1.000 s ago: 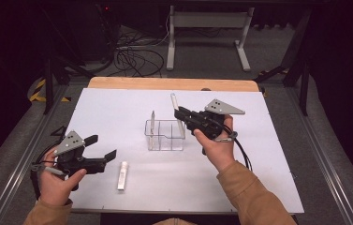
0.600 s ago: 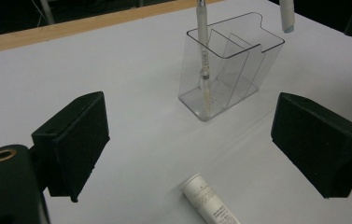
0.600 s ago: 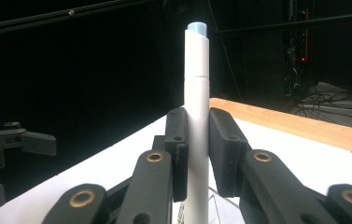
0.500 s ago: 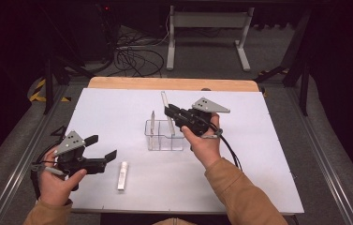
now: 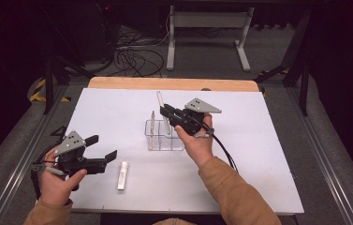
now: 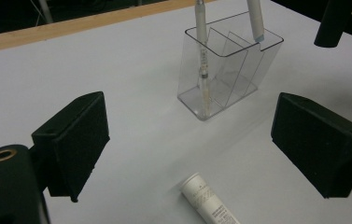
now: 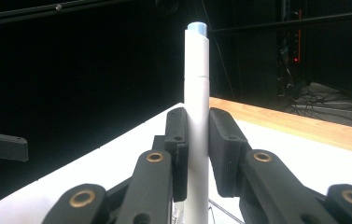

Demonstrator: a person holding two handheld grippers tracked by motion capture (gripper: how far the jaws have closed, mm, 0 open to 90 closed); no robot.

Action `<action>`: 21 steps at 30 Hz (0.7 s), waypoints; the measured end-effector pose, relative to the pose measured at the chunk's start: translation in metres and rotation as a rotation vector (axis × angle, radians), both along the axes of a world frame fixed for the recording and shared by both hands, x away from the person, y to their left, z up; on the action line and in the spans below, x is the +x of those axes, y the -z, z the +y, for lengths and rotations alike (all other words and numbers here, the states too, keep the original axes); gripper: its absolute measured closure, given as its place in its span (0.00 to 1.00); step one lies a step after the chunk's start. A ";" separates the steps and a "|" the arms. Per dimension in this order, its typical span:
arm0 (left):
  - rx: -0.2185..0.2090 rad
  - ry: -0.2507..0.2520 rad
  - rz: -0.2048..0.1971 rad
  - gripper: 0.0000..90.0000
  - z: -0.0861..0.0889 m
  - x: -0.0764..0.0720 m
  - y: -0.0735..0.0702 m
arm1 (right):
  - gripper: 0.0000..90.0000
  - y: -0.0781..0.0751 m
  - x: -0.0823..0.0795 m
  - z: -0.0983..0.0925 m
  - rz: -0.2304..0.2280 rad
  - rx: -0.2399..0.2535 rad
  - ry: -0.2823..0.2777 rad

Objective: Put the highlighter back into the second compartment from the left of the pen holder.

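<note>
A clear three-compartment organizer (image 5: pixel 175 142) (image 6: pixel 232 79) stands mid-table, with a thin pen (image 5: pixel 152 123) (image 6: pixel 202 51) upright in its left end compartment. My right gripper (image 5: pixel 166 112) (image 7: pixel 197 140) is shut on a white pen (image 5: pixel 160 102) (image 7: pixel 197 84) with a blue tip, holding it nearly upright over the organizer. In the left gripper view that white pen (image 6: pixel 256 18) has its lower end at the rim of the far compartment. My left gripper (image 5: pixel 101 148) (image 6: pixel 190 140) rests open at the front left. A white tube (image 5: pixel 123 175) (image 6: pixel 207 201) lies flat just ahead of it.
The white table top (image 5: pixel 258 154) has a wooden strip (image 5: pixel 174 83) along its far edge. Cables and a metal stand sit on the dark floor beyond. A cable (image 5: pixel 223 150) trails from the right gripper across the table.
The right gripper has carried the white pen left and down, from right of the organizer to over it. The left gripper has stayed put.
</note>
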State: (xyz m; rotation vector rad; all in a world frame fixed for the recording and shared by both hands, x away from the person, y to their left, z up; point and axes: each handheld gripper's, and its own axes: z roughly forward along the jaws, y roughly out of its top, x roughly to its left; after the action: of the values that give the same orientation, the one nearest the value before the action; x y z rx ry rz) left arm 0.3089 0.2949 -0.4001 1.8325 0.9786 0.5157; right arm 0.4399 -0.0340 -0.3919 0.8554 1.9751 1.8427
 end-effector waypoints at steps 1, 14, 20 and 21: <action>-0.002 0.000 0.001 0.13 0.000 0.000 0.000 | 0.88 0.001 0.000 0.001 0.007 -0.001 0.005; -0.002 -0.003 -0.002 0.13 0.001 0.000 0.000 | 0.66 0.000 0.002 -0.007 -0.021 -0.069 0.062; 0.000 -0.007 -0.001 0.13 0.001 0.000 0.000 | 0.57 -0.009 -0.009 -0.023 -0.061 -0.074 0.074; -0.001 -0.009 0.000 0.13 0.001 -0.001 0.000 | 0.56 -0.010 -0.010 -0.026 -0.069 -0.076 0.075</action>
State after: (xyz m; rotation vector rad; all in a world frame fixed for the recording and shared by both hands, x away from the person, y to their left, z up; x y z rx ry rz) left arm 0.3084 0.2961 -0.4003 1.8275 0.9873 0.5204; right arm 0.4297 -0.0601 -0.3819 0.8207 1.9309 1.7206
